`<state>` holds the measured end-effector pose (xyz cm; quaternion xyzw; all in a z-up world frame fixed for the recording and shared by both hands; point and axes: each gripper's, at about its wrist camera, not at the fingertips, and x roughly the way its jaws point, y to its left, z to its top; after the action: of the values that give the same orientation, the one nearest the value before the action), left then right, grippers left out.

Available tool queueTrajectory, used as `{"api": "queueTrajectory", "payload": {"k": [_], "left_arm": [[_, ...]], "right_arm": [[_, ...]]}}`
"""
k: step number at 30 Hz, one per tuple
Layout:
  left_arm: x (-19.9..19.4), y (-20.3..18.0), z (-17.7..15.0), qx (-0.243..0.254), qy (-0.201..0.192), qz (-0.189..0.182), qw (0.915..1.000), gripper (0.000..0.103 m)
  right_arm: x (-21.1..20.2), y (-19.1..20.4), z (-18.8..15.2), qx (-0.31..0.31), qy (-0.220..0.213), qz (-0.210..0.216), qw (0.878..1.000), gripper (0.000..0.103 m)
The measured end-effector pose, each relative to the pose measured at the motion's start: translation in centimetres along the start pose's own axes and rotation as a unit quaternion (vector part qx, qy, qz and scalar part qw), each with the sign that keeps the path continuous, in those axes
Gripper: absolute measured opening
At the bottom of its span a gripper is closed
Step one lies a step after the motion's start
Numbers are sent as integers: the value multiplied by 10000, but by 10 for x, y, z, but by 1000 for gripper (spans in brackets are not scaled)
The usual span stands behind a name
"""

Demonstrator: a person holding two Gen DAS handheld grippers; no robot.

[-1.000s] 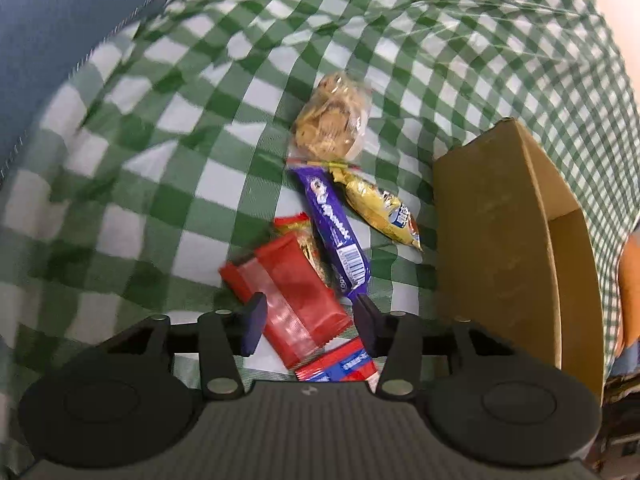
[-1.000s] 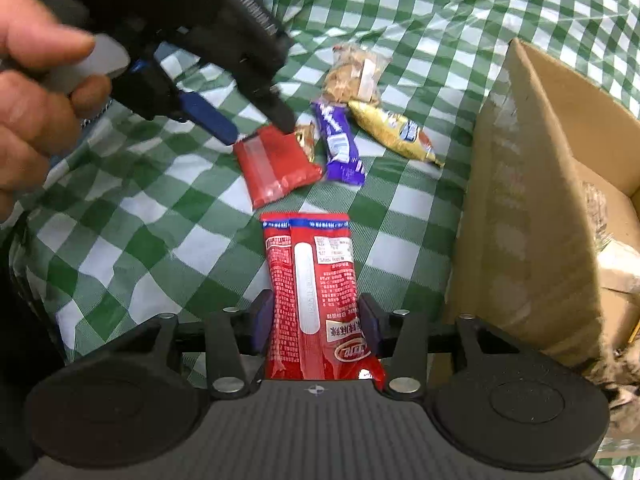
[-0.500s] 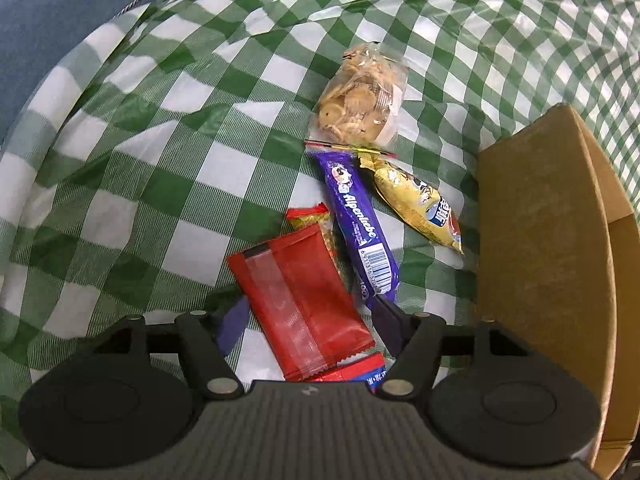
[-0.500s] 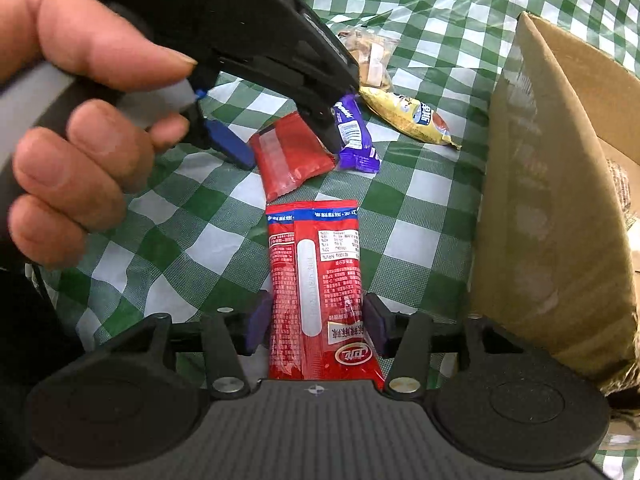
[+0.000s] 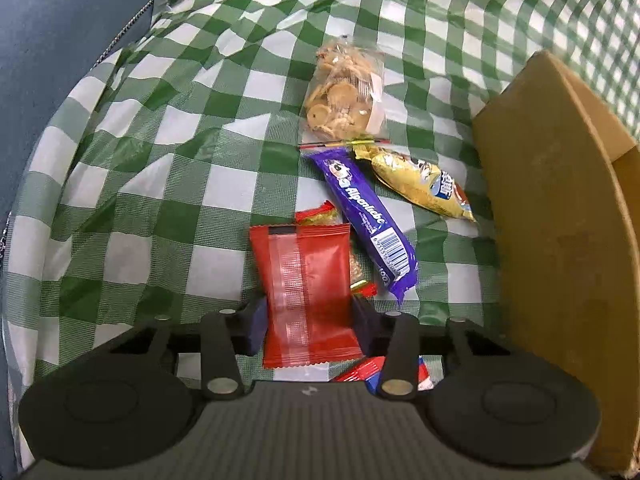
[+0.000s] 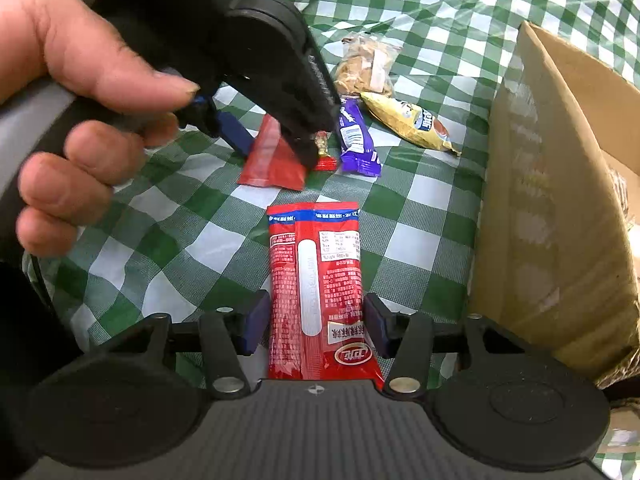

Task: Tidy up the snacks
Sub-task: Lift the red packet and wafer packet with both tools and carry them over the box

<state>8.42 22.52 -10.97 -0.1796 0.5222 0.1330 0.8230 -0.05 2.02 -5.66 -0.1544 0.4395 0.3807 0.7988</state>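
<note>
A plain red packet [image 5: 308,292] lies on the green checked cloth [image 5: 160,200]. My left gripper [image 5: 308,322] straddles its near end, and both pads touch its sides while the jaws close. The right wrist view shows the same gripper [image 6: 276,156] held in a person's hand [image 6: 80,100]. My right gripper [image 6: 316,330] is shut on a long red packet with a white stripe [image 6: 316,280]; its far end [image 5: 360,372] shows low in the left wrist view. A cardboard box [image 5: 560,240] [image 6: 552,220] stands to the right.
Beyond the red packet lie a small red-and-gold candy [image 5: 320,216], a purple bar [image 5: 368,220] [image 6: 354,136], a yellow packet [image 5: 420,188] [image 6: 412,124] and a clear cookie bag [image 5: 344,96] [image 6: 368,68]. Blue upholstery [image 5: 60,40] borders the cloth at the far left.
The left gripper's jaws spread wide, then closed in on the plain red packet, and the gripper rolled to line up with it. The right gripper and its striped packet have not moved.
</note>
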Motion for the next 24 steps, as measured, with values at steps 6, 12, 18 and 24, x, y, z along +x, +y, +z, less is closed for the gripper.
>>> {"api": "queueTrajectory", "payload": {"k": [6,12,18,24], "left_arm": [[-22,26,-5,75,-190,-151,9997,48],[-23,37,-14,453,38,-181,9988,48],[-16,37,-18,646,214,-33,9977,50],[-11,28,-20,864,291,124,9958,56]], "right_arm": [[-6,2,1,-51,-190,47,9998,47],[-8,2,5,3,-378,51,9993,47],[4,-2,5,161,-141,76,9997,50],[7,-2,5,167,-72,106,9998,52]]}}
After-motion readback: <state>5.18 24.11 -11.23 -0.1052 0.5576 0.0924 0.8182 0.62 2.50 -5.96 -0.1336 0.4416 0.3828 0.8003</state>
